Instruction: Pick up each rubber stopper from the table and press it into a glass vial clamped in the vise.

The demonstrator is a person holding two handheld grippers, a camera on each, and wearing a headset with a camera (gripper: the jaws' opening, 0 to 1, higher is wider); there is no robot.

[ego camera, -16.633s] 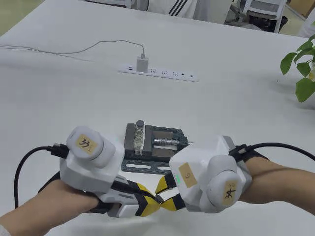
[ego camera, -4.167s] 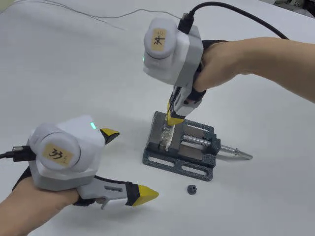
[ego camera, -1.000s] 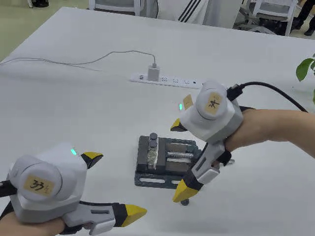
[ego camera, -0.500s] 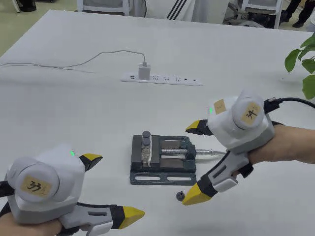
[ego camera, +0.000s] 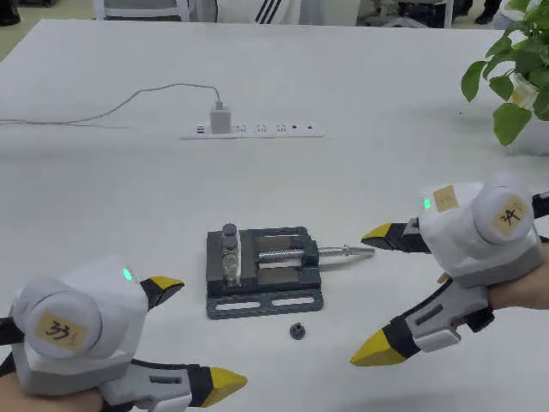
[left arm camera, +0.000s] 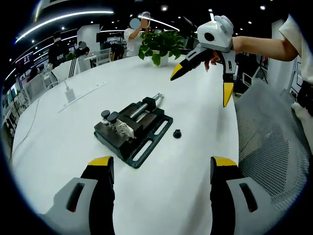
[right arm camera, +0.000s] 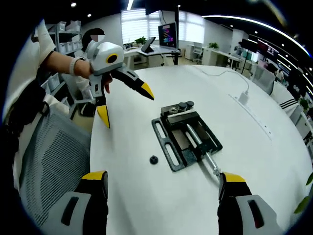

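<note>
A dark vise (ego camera: 262, 273) sits mid-table and clamps glass vials (ego camera: 229, 260) upright at its left end; dark stoppers (left arm camera: 109, 116) cap two of them. One loose black rubber stopper (ego camera: 298, 330) lies on the table just in front of the vise, also seen as the stopper (left arm camera: 177, 133) and the stopper (right arm camera: 154, 159). My left gripper (ego camera: 193, 335) is open and empty at the lower left. My right gripper (ego camera: 376, 292) is open and empty to the right of the vise. The loose stopper lies between the two grippers, touching neither.
A white power strip (ego camera: 253, 130) with a plugged charger and cable lies at the back. A potted plant (ego camera: 515, 77) stands at the far right. A mesh chair (left arm camera: 274, 142) stands by the near table edge. People stand in the background.
The right gripper has drawn away from the vise, rightward and toward me, open and empty. The left gripper stays low at the left. The head camera has shifted.
</note>
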